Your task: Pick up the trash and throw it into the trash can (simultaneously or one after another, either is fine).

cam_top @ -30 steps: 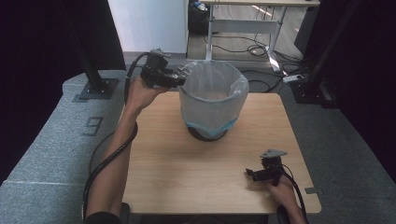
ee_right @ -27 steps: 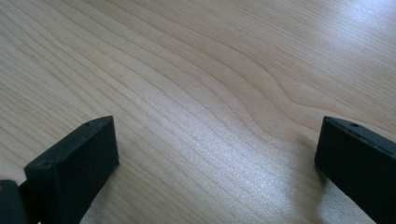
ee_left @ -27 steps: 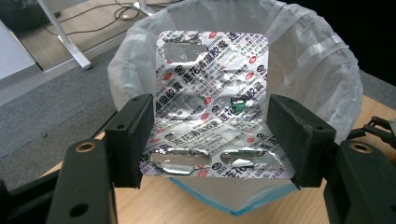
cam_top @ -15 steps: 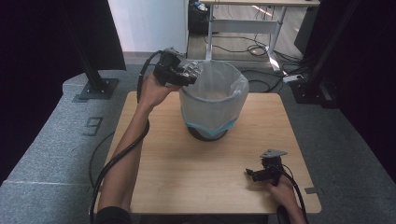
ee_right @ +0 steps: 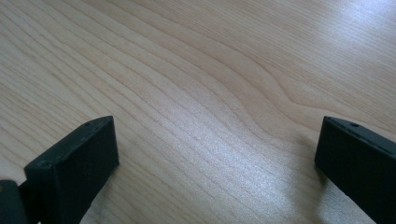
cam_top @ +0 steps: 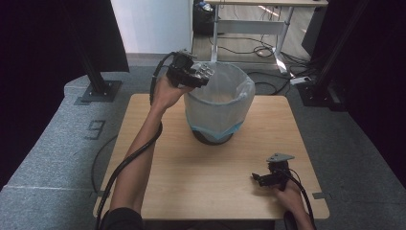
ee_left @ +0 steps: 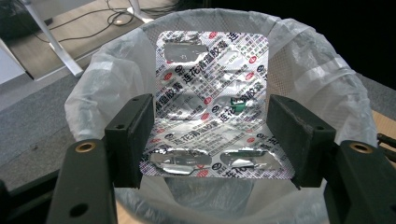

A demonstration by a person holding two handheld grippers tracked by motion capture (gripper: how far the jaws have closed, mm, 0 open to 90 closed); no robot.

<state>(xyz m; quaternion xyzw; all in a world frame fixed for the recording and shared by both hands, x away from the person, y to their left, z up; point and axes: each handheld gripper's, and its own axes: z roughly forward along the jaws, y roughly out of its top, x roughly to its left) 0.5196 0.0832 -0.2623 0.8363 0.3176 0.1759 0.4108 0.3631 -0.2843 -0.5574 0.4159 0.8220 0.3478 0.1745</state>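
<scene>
Upper centre of the frame: left tongs [cam_top: 203, 75] grip a foil blister pack [ee_left: 212, 100] over the lined bin [cam_top: 218, 103], drop pending; right tongs [cam_top: 261, 178] rest released on the surface [cam_top: 191, 177].

Blister pack [ee_left: 212, 105]: silver foil sheet, red and dark print, pockets mostly burst, one green spot. Clamped flat by side edges between left gripper [ee_left: 210, 140] jaws, projecting forward beyond jaw tips, over open mouth of bag-lined bin [ee_left: 322, 79].

The blister pack [ee_left: 212, 102] hangs over the near-left rim of the bin [cam_top: 218, 112], which stands mid-table [cam_top: 201, 191].
</scene>
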